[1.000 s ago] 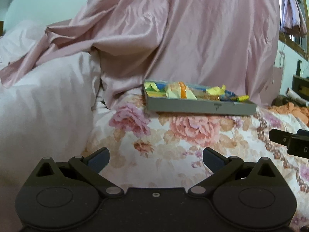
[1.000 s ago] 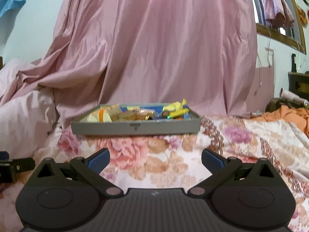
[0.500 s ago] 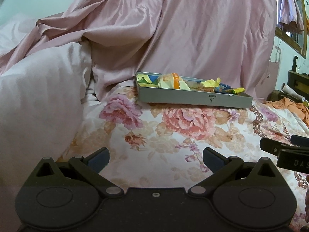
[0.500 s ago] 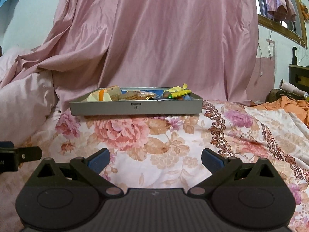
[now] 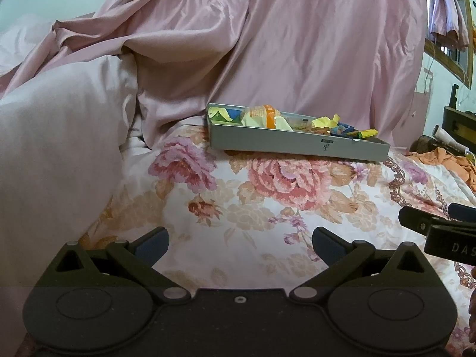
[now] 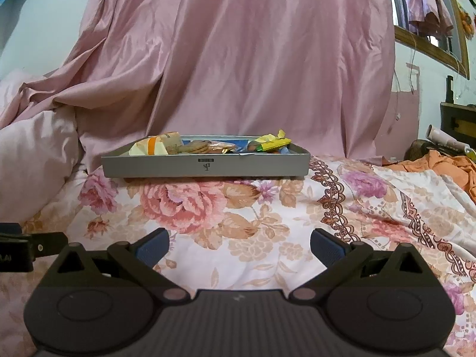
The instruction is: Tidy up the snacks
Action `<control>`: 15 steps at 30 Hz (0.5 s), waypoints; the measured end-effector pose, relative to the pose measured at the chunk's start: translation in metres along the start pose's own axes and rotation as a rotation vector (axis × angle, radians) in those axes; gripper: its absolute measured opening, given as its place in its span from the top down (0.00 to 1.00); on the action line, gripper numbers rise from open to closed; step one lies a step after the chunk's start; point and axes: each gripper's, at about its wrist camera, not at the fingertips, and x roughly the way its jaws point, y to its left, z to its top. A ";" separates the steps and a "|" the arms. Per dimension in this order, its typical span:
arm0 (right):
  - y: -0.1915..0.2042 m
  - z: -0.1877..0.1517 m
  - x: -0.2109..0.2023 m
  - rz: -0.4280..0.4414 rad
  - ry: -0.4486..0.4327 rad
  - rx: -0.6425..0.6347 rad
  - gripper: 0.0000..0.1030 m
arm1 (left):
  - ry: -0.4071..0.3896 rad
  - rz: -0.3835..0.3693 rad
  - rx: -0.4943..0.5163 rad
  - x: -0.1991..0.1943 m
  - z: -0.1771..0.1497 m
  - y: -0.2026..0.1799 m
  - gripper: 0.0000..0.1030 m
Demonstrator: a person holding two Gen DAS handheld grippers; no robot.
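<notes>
A shallow grey tray (image 5: 297,142) (image 6: 205,165) sits on a floral bedsheet (image 5: 267,196) (image 6: 238,208), well ahead of both grippers. It holds several wrapped snacks: a pale packet with an orange band (image 5: 264,117) (image 6: 150,147), biscuits (image 6: 196,147) and yellow wrappers (image 5: 327,122) (image 6: 272,141). My left gripper (image 5: 239,242) is open and empty, low over the sheet. My right gripper (image 6: 239,242) is open and empty too. Each gripper's side shows at the edge of the other's view.
A pink satin curtain (image 6: 253,59) hangs behind the tray. A pale pink pillow or duvet (image 5: 53,148) rises on the left. Orange cloth (image 6: 446,163) and dark furniture (image 6: 458,119) lie at the far right.
Both grippers have drawn back and lowered, so the tray looks farther off and more edge-on. Both stay open and empty.
</notes>
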 end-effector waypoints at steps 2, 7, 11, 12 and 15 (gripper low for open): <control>0.000 0.000 0.000 0.000 0.002 0.000 0.00 | 0.002 0.001 0.001 0.000 0.000 0.000 0.01; 0.000 0.000 0.000 0.000 0.003 -0.001 0.00 | 0.000 0.000 0.001 0.000 -0.001 0.000 0.01; 0.000 -0.001 -0.001 -0.002 0.001 0.001 0.00 | 0.003 0.001 0.003 -0.001 -0.001 -0.001 0.01; 0.000 -0.001 -0.001 -0.002 0.000 0.002 0.00 | 0.003 0.001 0.004 -0.001 -0.001 -0.001 0.01; -0.002 -0.001 -0.001 -0.004 0.000 0.005 0.00 | 0.004 0.001 0.004 -0.001 -0.001 -0.001 0.01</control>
